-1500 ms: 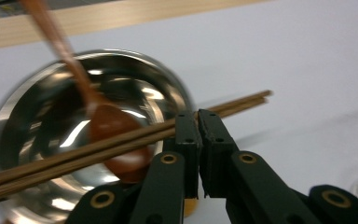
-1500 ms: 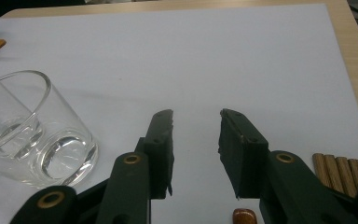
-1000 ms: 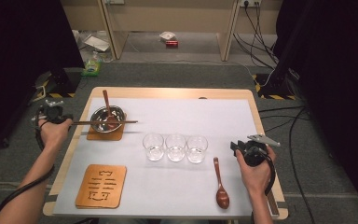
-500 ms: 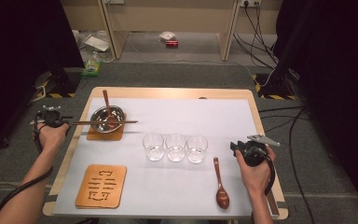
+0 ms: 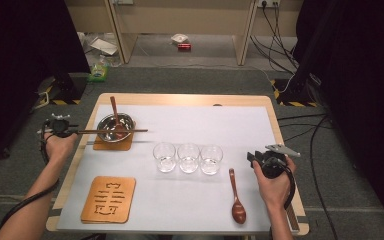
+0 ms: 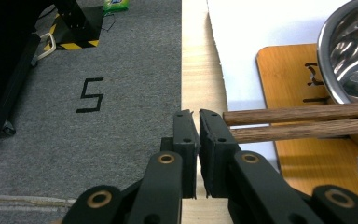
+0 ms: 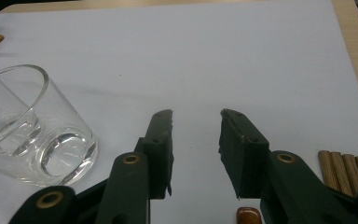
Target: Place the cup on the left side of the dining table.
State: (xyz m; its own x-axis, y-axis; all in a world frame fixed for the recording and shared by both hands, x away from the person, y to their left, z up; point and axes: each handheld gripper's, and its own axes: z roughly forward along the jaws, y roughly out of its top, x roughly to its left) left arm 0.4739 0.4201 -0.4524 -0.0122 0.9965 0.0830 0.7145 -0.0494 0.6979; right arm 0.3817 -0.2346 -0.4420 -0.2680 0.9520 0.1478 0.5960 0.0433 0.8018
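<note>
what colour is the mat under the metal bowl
Light orange-brown wood with cut-out markings; the mat under the bowl shows best in the left gripper view.

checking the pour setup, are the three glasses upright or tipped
Upright: in the high view the three glasses stand in a row on the table, open mouths up.

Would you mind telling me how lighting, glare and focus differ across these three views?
High view: table evenly lit, surroundings fall to black. Left gripper view: bright glare on the steel bowl; chopsticks sharp, no blur. Right gripper view: soft focus, highlights in the glass, faint shadow beside it.
</note>
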